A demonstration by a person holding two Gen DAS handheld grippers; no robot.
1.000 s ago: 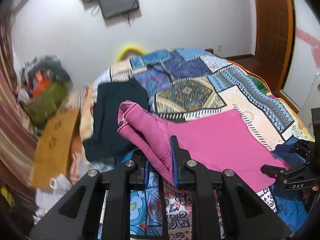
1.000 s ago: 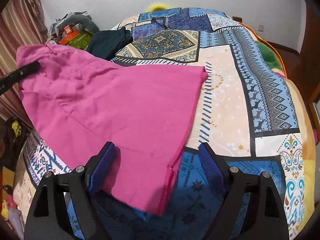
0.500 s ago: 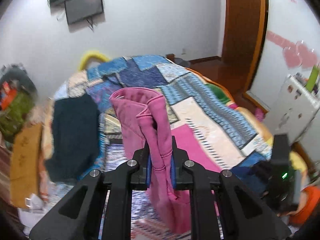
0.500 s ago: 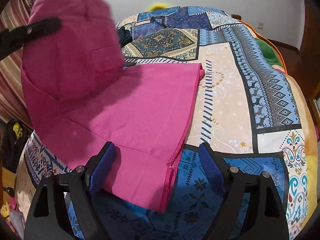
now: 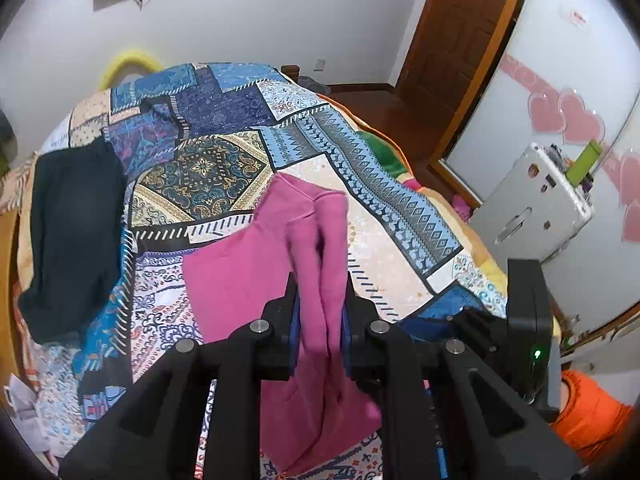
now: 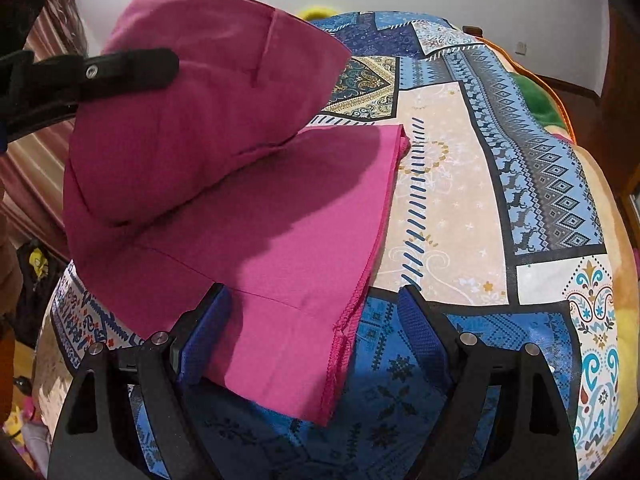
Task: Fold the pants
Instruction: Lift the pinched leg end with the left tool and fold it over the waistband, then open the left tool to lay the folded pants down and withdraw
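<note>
Since a second ago the left hand-held gripper (image 5: 320, 312), pinching the waist end of the pink pants (image 6: 280, 240), has carried it up over the half lying on the bed (image 6: 460, 208). The right hand-held gripper (image 6: 312, 340) rests spread at the hem. Dropped crooked, the edges may not line up. No readable writing shows.

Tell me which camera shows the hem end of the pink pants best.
The right wrist view: the pink pants lie flat with the stitched hem in full sight. The left wrist view shows mainly the bunched end in the left gripper.
</note>
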